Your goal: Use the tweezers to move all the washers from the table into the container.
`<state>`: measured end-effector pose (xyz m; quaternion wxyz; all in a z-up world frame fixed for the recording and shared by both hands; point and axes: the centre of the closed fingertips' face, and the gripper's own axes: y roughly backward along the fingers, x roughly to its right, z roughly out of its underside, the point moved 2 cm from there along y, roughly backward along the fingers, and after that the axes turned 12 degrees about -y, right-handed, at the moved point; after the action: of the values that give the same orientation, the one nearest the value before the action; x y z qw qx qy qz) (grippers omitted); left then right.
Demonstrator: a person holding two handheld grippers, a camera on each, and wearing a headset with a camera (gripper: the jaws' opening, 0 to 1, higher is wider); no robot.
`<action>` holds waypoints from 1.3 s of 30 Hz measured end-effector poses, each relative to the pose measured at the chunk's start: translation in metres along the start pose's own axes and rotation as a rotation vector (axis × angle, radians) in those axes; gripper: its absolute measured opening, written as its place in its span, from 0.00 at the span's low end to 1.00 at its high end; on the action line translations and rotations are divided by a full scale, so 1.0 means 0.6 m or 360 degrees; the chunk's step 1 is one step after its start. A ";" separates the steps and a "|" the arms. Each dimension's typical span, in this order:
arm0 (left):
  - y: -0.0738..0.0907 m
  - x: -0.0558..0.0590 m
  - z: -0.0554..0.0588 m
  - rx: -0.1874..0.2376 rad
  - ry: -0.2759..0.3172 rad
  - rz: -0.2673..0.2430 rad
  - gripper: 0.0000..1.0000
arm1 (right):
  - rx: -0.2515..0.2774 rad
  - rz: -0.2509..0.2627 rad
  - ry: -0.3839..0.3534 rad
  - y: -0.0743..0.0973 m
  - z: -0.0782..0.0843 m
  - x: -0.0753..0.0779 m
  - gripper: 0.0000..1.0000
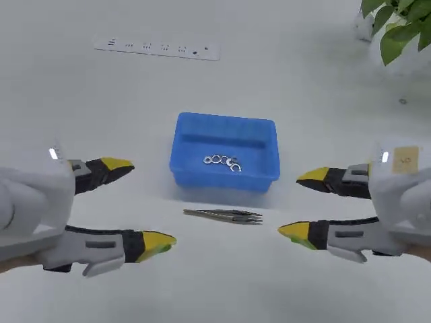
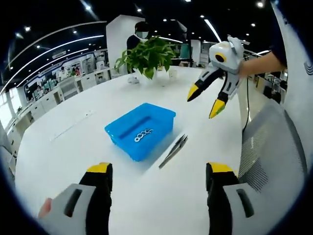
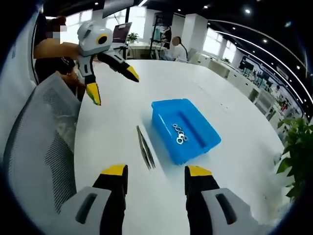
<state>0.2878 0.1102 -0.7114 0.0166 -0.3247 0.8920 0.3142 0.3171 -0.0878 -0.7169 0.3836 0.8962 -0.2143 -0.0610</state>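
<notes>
- Over the near left edge of the table (image 1: 303, 87): left gripper (image 1: 153, 202), up in the air, jaws spread wide, yellow tips pointing right toward the middle, clear of everything on the surface
- Toward the far edge, left of centre: white power strip (image 1: 158, 48), lying flat, well apart from everything else
- At the middle of the table: blue container (image 1: 225, 121), rectangular, open at the top, upright, one long side facing the near edge
- Inside the container, on its floor near the centre: washers (image 1: 222, 161), small and silvery, bunched in a short row, touching one another; exact count too small to tell
- Just in front of the container's near wall, apart from it: tweezers (image 1: 225, 214), metal, lying flat on the table, lengthwise along that wall, arms parting slightly at the right end; touched by neither gripper
- Over the near right edge: right gripper (image 1: 289, 204), up in the air, jaws likewise spread apart, yellow tips pointing left, facing the left gripper across the tweezers
- At the far right corner: green leafy plant (image 1: 397, 27), partly cut off by the frame, well apart from the container
- In the left gripper view: tweezers between the container and the table's near edge, right gripper raised above the table beyond them
</notes>
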 end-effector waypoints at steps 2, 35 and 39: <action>0.011 -0.006 0.000 -0.0012 0.0005 -0.0036 0.99 | -0.0079 0.0035 0.0068 0.011 0.015 0.003 0.65; 0.068 0.002 -0.053 -0.0040 -0.0415 0.0094 1.00 | 0.0141 -0.0124 0.0143 0.042 -0.059 -0.049 1.00; 0.068 0.003 -0.064 -0.0012 -0.0436 0.0102 1.00 | 0.0133 -0.0103 0.0142 0.044 -0.056 -0.042 1.00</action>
<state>0.2689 0.1117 -0.6585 0.1271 -0.2502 0.8900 0.3592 0.2949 -0.0710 -0.6762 0.3527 0.9198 -0.1702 -0.0244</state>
